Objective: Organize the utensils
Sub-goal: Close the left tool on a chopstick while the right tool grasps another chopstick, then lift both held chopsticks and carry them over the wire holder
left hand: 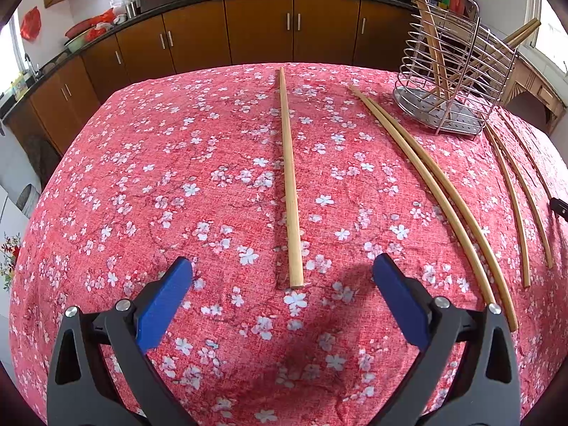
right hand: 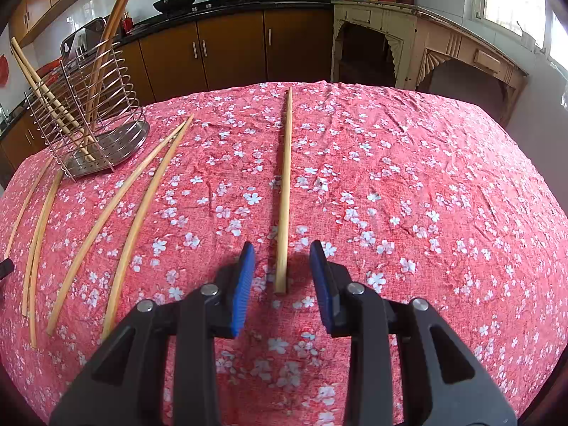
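Hovering right gripper [right hand: 282, 277], jaws parted, straddles near end of lone chopstick [right hand: 285, 191], pads not touching. Left gripper [left hand: 282, 293] wide open. Wire holder [right hand: 88, 124] sits far-left of that chopstick.

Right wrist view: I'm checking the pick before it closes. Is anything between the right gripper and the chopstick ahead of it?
Nothing visible. The chopstick lies alone on the tablecloth, its near end between the open blue pads of the right gripper, untouched.
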Demonstrator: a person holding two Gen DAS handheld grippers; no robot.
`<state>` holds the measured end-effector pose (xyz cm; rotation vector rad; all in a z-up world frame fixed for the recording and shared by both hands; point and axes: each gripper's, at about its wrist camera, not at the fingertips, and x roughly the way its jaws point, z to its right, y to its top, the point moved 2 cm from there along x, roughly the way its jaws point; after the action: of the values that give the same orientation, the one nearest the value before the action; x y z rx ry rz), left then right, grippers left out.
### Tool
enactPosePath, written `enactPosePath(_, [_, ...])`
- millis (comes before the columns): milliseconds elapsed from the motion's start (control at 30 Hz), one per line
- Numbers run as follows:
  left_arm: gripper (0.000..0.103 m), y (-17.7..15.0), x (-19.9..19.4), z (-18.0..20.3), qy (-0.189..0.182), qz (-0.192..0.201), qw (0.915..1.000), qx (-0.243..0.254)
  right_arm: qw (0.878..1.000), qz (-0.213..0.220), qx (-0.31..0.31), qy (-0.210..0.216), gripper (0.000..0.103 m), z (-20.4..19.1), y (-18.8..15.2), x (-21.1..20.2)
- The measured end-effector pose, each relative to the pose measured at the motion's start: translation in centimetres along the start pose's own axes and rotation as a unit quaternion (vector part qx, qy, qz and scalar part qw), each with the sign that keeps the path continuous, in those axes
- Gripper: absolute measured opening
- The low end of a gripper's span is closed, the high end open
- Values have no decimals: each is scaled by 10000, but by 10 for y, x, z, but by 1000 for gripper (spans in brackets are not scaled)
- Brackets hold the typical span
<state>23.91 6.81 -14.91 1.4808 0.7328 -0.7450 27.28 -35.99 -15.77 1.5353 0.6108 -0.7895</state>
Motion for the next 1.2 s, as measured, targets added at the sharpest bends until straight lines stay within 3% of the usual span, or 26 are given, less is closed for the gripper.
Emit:
enactPosePath(33, [93, 0, -2, -1, 8, 48, 10000, -1, 10000, 1, 4, 2, 32, 0, 0, 0])
enactPosePath(67, [74, -1, -6, -1, 3, 128, 9999, 15, 10000, 1, 9, 3, 32, 0, 0, 0])
enactPosePath(100, [62, -1, -10, 0, 12, 188, 9998, 59, 10000, 1, 13, 0, 31, 0, 0, 0])
enactPosePath(200, [50, -5, -15, 7, -54, 223, 9995, 216, 10000, 6, 30, -18, 25, 1, -1, -2])
enactPosePath(433, [34, -12, -21, 19, -98, 255, 9992, 301, 9999, 17, -123, -76, 8, -8, -8, -7])
enactPosePath(533, [10, -10, -21, 28, -65, 271, 9987, 417, 9999, 30, -144, -87, 7, -10, -8, -7])
enactPosePath(700, [7, -7, -20, 22, -115, 214, 9995, 205, 9998, 161, -81, -54, 7, -7, -13, -17])
enactPosePath(867, [7, -6, -41, 11, -226, 483, 9985, 105, 9986, 519, -92, -22, 7, -5, -18, -45])
enactPosePath(1033, [7, -1, -80, 8, -240, 1036, 9942, 171, 9935, 1129, -142, -47, 7, -4, -12, -89])
enactPosePath(1200, [7, 15, -122, 5, -263, 1719, 9847, 132, 9842, 1766, -148, -12, 7, -4, 4, -132])
